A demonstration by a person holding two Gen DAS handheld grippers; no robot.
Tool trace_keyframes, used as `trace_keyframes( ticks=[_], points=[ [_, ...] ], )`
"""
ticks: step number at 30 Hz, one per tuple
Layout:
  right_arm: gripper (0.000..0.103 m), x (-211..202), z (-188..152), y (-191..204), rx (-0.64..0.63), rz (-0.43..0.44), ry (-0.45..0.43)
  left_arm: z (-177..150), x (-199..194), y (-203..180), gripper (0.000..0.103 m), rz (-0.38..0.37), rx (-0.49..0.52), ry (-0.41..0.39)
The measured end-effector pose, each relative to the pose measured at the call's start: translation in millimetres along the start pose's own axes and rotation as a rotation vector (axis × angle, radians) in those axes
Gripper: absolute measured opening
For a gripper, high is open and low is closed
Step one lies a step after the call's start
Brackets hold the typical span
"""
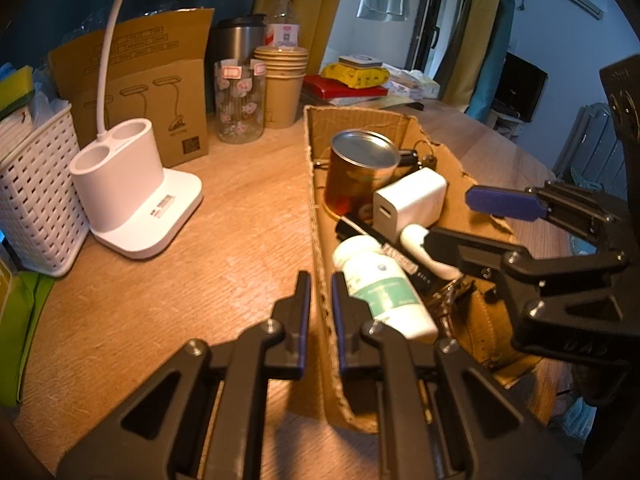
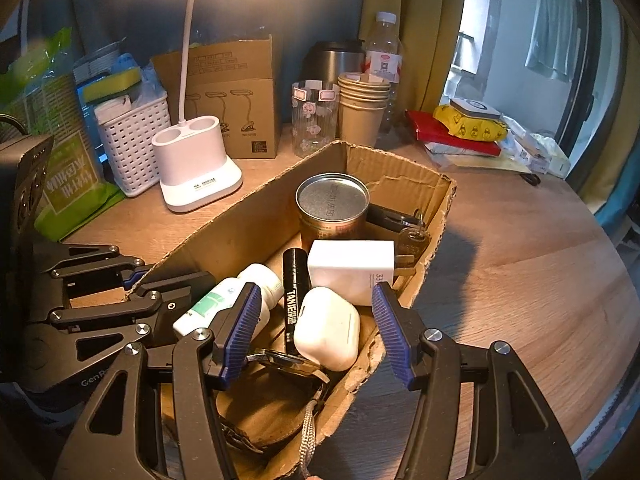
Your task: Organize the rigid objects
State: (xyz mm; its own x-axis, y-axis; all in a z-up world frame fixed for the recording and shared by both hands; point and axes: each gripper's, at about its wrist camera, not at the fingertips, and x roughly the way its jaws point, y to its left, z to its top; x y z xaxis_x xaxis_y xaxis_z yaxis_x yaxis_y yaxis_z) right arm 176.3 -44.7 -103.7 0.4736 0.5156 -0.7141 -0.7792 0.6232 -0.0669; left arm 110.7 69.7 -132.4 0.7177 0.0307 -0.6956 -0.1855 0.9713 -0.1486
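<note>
The shallow torn cardboard box already holds the round metal tin, white charger block, white earbud case, and white pill bottle; little looks left. The left gripper pinches the box wall; the right gripper hangs half open, empty, at lower centre.

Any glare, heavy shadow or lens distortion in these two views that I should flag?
Right wrist view: the desk lamp head blows out into white glare at the top edge, and a dark shadow falls on the table right of the cardboard box. Left wrist view: no glare, warm orange cast on the table, blue daylight in the room behind. Both: strong fisheye bending and black corners.
</note>
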Motion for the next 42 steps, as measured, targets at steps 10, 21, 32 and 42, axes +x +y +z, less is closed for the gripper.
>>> trace_keyframes(
  ticks=[10, 21, 32, 42],
  points=[
    [0.061, -9.1, 0.8, -1.4, 0.017, -0.009, -0.021, -0.5, 0.1, 0.1, 0.011, 0.0, 0.0, 0.0],
    [0.061, -31.2, -0.6, -11.5, 0.058, -0.052, -0.064, -0.3, -0.2, 0.0, 0.011, 0.001, 0.001, -0.001],
    [0.062, -63.4, -12.2, -28.4, 0.109, -0.117, -0.095, 0.7, -1.2, 0.2, 0.011, 0.002, 0.004, -0.001],
    [0.062, -100.1, -24.7, -50.9, 0.173, -0.19, -0.137, 7.0, -14.6, 0.4, 0.018, 0.028, -0.007, -0.042]
  ],
)
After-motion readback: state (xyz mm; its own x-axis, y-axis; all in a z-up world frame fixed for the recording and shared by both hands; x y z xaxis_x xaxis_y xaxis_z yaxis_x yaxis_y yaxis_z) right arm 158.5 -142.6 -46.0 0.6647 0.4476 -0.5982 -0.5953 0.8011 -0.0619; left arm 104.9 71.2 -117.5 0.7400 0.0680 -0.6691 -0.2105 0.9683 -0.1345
